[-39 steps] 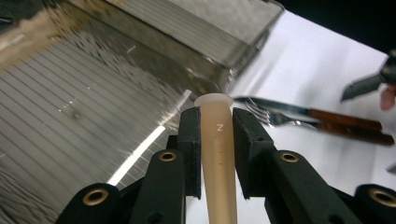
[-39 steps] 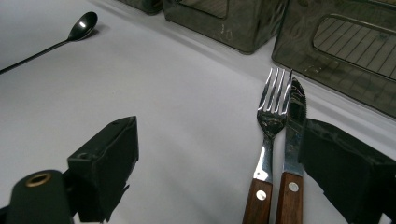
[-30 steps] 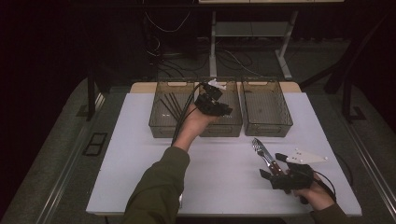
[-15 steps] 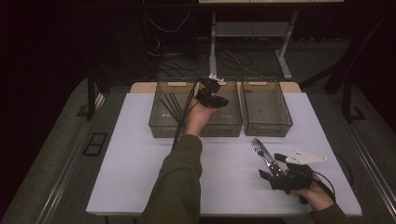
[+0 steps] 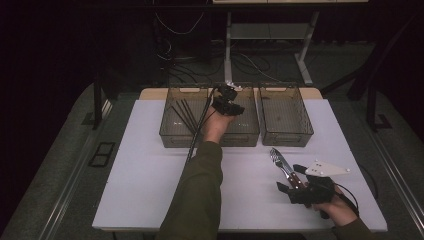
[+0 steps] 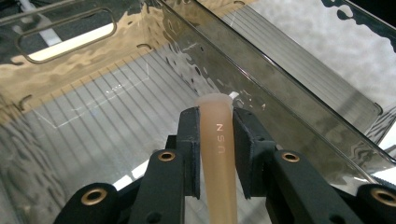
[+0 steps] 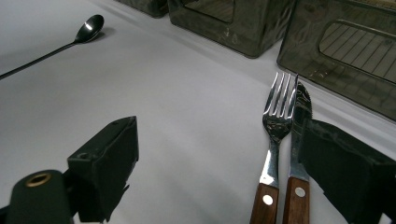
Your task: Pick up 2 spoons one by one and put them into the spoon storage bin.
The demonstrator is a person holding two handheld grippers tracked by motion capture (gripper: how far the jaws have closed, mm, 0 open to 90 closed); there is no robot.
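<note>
Left gripper (image 6: 216, 154): the two black jaws are clamped on a slender beige plastic utensil handle (image 6: 218, 158) stamped with small white letters. The handle runs up between the pads, and its rounded end stands just beyond the jaw tips. What lies at the other end of the handle cannot be told.

In the high view the left gripper (image 5: 227, 102) is held out over the middle smoked transparent plastic bin (image 5: 250, 136). The bin's ribbed floor lies directly beyond the jaw tips, with its long side wall passing to the right of the jaws in the left gripper view. Several thin dark sticks (image 5: 184, 114) lie in the same row of bins, to the left of this gripper.

Right gripper (image 7: 224, 163): the jaws stand wide apart, with nothing between the pads. It rests low over the white table top (image 5: 145, 170) near the front right corner (image 5: 306, 189). A steel fork with a brown wooden handle (image 7: 275, 140) and a serrated steel knife with a matching wooden handle (image 7: 299, 144) lie side by side, touching, just inside the right-hand jaw, with their tips pointing away toward the bins. A dark long-handled spoon (image 7: 70, 39) lies well beyond the left-hand jaw. The right-hand smoked bin (image 5: 285, 116) stands beyond the cutlery tips
</note>
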